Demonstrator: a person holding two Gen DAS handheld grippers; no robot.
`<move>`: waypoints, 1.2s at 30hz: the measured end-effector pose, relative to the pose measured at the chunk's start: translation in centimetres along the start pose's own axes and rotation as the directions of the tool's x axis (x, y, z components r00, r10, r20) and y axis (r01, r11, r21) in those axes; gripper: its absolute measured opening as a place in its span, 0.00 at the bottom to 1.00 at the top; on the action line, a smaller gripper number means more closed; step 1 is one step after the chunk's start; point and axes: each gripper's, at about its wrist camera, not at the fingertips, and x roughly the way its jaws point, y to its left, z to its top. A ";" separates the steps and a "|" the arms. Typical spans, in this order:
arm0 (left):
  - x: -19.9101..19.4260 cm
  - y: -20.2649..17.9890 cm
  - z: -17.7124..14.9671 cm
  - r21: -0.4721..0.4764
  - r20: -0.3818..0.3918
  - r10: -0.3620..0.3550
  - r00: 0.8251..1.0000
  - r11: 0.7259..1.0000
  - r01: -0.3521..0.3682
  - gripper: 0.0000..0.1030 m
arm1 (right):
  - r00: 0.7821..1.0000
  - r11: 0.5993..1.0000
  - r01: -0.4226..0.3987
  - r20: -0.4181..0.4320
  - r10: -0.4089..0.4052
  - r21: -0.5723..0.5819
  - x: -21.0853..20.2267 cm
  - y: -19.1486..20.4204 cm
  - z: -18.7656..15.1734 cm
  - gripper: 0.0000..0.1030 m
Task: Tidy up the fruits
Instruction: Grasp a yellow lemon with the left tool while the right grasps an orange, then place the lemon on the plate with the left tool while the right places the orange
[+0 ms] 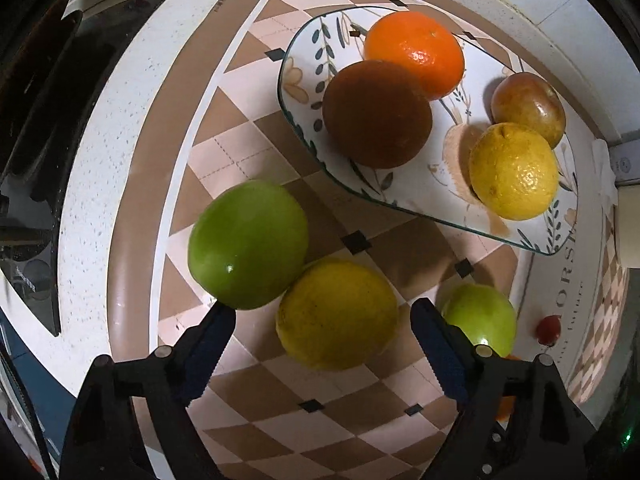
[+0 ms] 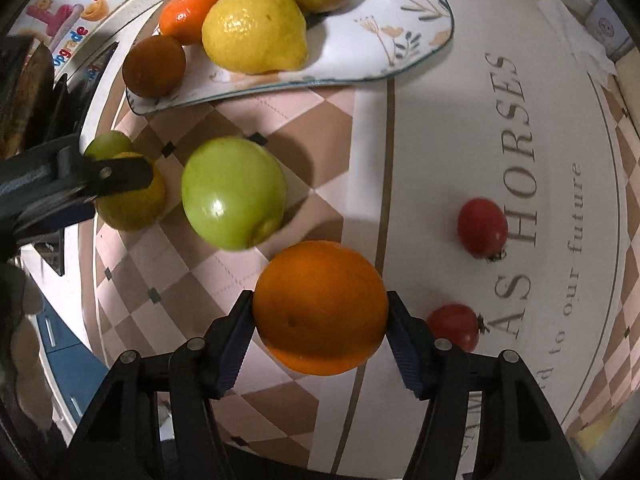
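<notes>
My left gripper [image 1: 324,312] points down, open, its fingers on either side of a yellow-green citrus [image 1: 336,314] with a gap on each side. A large green apple [image 1: 248,244] touches that citrus, and a smaller green apple [image 1: 480,320] lies past the right finger. My right gripper [image 2: 320,310] is shut on an orange [image 2: 320,300], both pads against its sides. The floral plate [image 1: 288,92] holds a mandarin [image 1: 416,52], a brown fruit [image 1: 376,114], a lemon [image 1: 514,172] and a reddish-brown fruit [image 1: 528,108].
Everything lies on a checkered mat [image 2: 280,128] with a lettered white border [image 2: 520,160]. Two small red tomatoes [image 2: 482,228] [image 2: 454,326] sit on that border right of the orange. A dark stove surface [image 1: 60,120] lies left of the mat.
</notes>
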 end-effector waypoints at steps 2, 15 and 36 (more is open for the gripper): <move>0.0 0.0 -0.4 0.007 0.013 -0.002 1.000 1.000 0.002 0.74 | 1.000 1.000 -0.014 0.001 0.014 0.019 0.0 -0.3 -0.1 0.64; -0.6 -0.6 -6.7 0.090 0.007 -0.060 0.998 0.994 0.059 0.55 | 0.999 0.999 -0.046 -0.020 0.046 0.013 0.0 -0.2 -0.3 0.64; -6.5 -1.4 -7.0 0.143 0.083 -0.146 0.986 0.981 0.133 0.55 | 0.989 0.988 -0.145 0.041 0.143 0.056 -2.7 -0.5 -0.5 0.63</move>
